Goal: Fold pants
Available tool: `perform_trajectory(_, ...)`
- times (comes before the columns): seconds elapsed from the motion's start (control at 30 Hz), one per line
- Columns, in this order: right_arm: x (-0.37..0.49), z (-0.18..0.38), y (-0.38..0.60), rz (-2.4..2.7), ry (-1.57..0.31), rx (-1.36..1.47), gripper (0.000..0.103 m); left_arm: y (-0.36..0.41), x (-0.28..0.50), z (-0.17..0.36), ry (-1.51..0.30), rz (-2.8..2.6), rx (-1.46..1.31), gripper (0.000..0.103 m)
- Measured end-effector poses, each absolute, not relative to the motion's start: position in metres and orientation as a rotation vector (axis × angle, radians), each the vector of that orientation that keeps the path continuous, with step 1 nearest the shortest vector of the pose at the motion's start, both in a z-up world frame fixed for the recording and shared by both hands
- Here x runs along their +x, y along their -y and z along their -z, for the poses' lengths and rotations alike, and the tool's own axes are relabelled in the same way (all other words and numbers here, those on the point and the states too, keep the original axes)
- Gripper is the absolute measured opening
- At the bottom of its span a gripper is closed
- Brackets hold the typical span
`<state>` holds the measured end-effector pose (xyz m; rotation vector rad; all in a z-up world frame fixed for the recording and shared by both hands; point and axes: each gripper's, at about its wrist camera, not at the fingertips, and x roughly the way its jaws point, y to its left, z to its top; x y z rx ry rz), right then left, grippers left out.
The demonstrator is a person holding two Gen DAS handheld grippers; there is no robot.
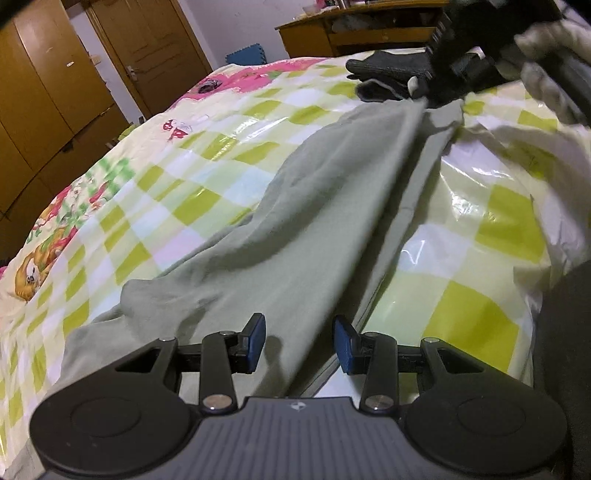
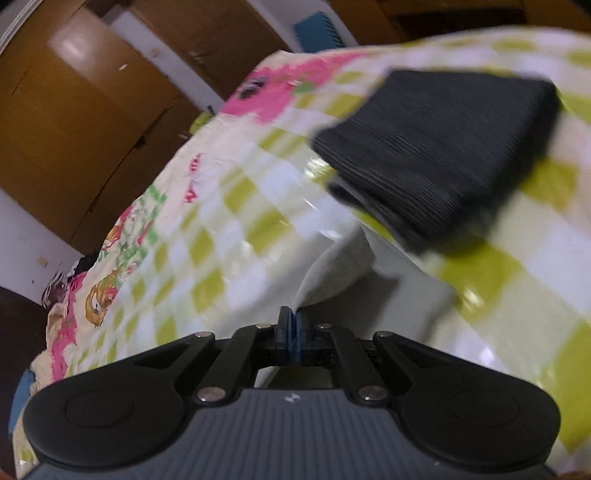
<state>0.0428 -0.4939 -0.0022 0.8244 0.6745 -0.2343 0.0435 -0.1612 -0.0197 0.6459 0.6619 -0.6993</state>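
Note:
The grey-green pants (image 1: pixel 325 206) lie stretched along the checked bedspread (image 1: pixel 177 177), running from near my left gripper toward the far right. My left gripper (image 1: pixel 299 341) is open, its blue pads either side of a pant edge just above the cloth. My right gripper (image 2: pixel 293 325) is shut on a pale fold of the pants (image 2: pixel 332 266) and lifts it off the bedspread (image 2: pixel 229 229). In the left wrist view the right gripper (image 1: pixel 439 92) shows blurred at the far end of the pants, holding the cloth there.
A folded dark garment (image 2: pixel 436 147) lies on the bed beyond my right gripper; it also shows in the left wrist view (image 1: pixel 384 79). Brown wardrobes (image 1: pixel 48 96) and a door (image 1: pixel 147 48) stand left, a wooden desk (image 1: pixel 354 33) behind the bed.

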Motion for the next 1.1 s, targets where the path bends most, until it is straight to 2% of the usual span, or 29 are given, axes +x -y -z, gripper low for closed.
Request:
perform_trajectory(0.3, 0.051, 0.028, 0.511, 0.218, -0.668, 0.944, 0.014, 0.175, 0.043, 0.021, -0.667, 0.688, 0.684, 0.054)
perform_trajectory(0.37, 0.057, 0.03, 0.514, 0.238, -0.676, 0.95, 0.013, 0.177, 0.044, 0.021, -0.671, 0.685, 0.685, 0.054)
perform_trajectory(0.43, 0.051, 0.025, 0.517, 0.235, -0.644, 0.957, 0.004, 0.177, 0.045, 0.019, -0.67, 0.683, 0.683, 0.054)
perform_trajectory(0.53, 0.034, 0.008, 0.517, 0.225, -0.556, 0.941, 0.003, 0.177, 0.041, 0.017, -0.663, 0.689, 0.683, 0.054)
perform_trajectory(0.63, 0.018, 0.005, 0.52, 0.236, -0.527, 0.931, 0.003, 0.178, 0.038, 0.019, -0.654, 0.697, 0.7, 0.054)
perform_trajectory(0.83, 0.002, 0.046, 0.526, 0.319, -0.589, 0.982, 0.003, 0.18, 0.036, 0.022, -0.657, 0.704, 0.694, 0.054)
perform_trajectory(0.97, 0.001, 0.043, 0.526, 0.322, -0.575, 0.981, 0.003, 0.178, 0.037, 0.021, -0.654, 0.701, 0.694, 0.054)
perform_trajectory(1.03, 0.002, 0.037, 0.525, 0.328, -0.586, 0.951, 0.009, 0.173, 0.037, 0.018, -0.654, 0.696, 0.686, 0.055)
perform_trajectory(1.1, -0.001, 0.034, 0.525, 0.333, -0.596, 0.941, 0.01, 0.168, 0.036, 0.018, -0.654, 0.687, 0.679, 0.055)
